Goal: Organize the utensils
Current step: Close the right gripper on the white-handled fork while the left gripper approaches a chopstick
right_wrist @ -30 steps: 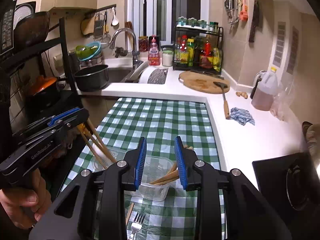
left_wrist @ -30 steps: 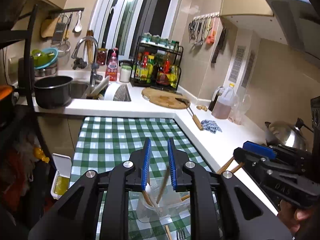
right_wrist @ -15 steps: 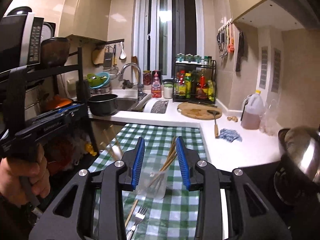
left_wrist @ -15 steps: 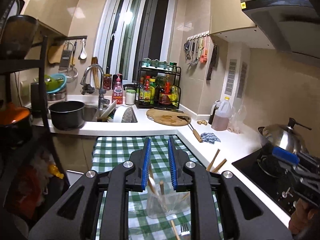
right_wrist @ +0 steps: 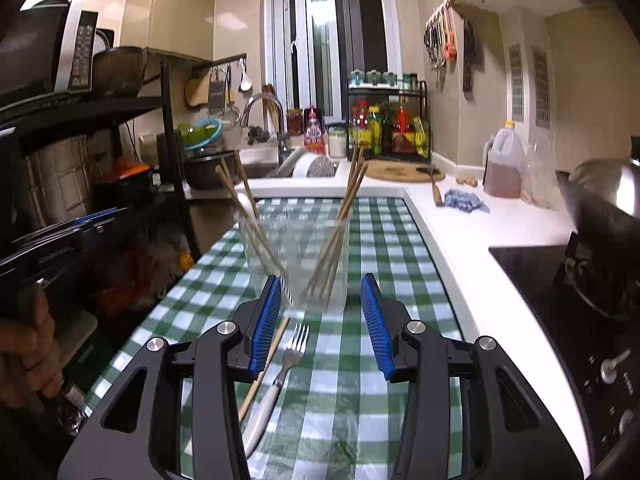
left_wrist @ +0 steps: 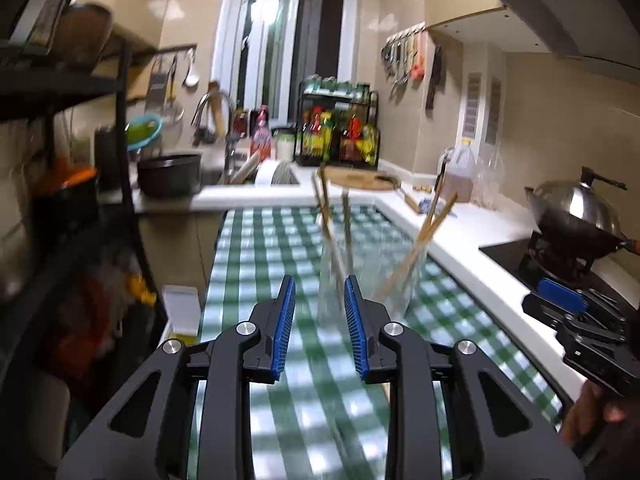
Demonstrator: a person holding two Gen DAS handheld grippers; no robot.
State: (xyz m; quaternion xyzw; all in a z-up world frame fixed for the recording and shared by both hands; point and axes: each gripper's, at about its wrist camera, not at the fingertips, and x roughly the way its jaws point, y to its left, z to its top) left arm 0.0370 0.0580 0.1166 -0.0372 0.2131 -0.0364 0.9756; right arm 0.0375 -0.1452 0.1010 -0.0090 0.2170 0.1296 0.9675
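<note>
A clear plastic cup [right_wrist: 298,264] stands upright on the green checked cloth [right_wrist: 384,248] and holds several wooden chopsticks [right_wrist: 344,216]. It also shows in the left wrist view [left_wrist: 372,276], blurred. A white-handled fork [right_wrist: 280,372] and one loose chopstick [right_wrist: 264,364] lie on the cloth in front of the cup. My right gripper [right_wrist: 320,320] is open and empty, just above the fork, short of the cup. My left gripper [left_wrist: 319,324] is open and empty, low over the cloth near the cup. The right gripper shows at the right edge of the left wrist view [left_wrist: 576,312].
A white counter [right_wrist: 480,232] runs along the right with a black hob [right_wrist: 540,272] and a wok [left_wrist: 576,216]. A black shelf rack [right_wrist: 120,152] stands left. Sink, dark pot [left_wrist: 170,174], bottle rack [right_wrist: 388,128], cutting board [right_wrist: 404,170] and blue cloth [right_wrist: 464,202] are at the back.
Both grippers have dropped lower and pulled back from the cup. Their jaws have opened wider. The cup with chopsticks stays upright on the cloth.
</note>
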